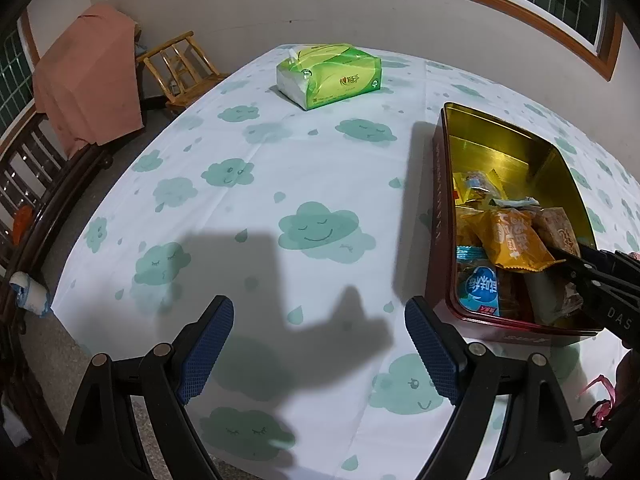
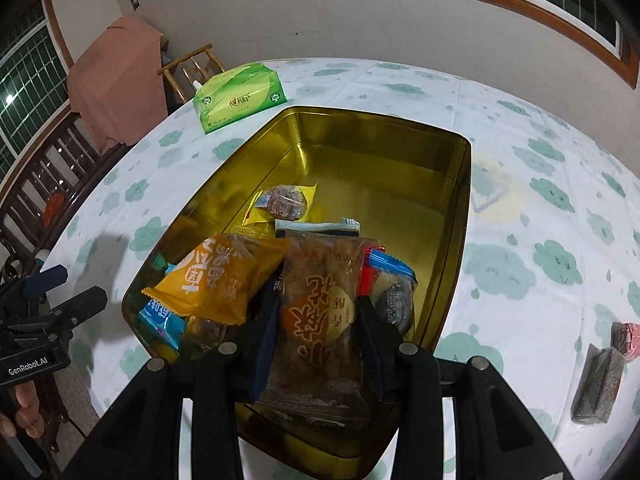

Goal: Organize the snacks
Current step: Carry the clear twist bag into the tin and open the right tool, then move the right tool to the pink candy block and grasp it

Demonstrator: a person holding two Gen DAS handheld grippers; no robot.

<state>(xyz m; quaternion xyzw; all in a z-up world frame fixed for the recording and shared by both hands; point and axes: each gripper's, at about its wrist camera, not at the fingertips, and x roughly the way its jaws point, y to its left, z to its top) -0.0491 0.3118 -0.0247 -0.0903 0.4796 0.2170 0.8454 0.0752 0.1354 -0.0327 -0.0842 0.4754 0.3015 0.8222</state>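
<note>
Right gripper [image 2: 316, 316]: clamped on brown snack packet [image 2: 316, 320], above tin [image 2: 460, 208].
Left gripper [image 1: 320, 344]: jaws apart, empty, left of tin.

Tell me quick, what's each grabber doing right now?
Left gripper: open, holding nothing, over the cloud tablecloth.
Right gripper: closed on a brown snack packet, above the gold tin.

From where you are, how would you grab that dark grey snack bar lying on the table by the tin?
Grip the dark grey bar across its narrow width, near the middle, coming straight down from above. It lies flat on the tablecloth, outside the tin, with its long sides free, so two fingers should fit either side. A pink packet sits right at its far end, so avoid that end.
</note>
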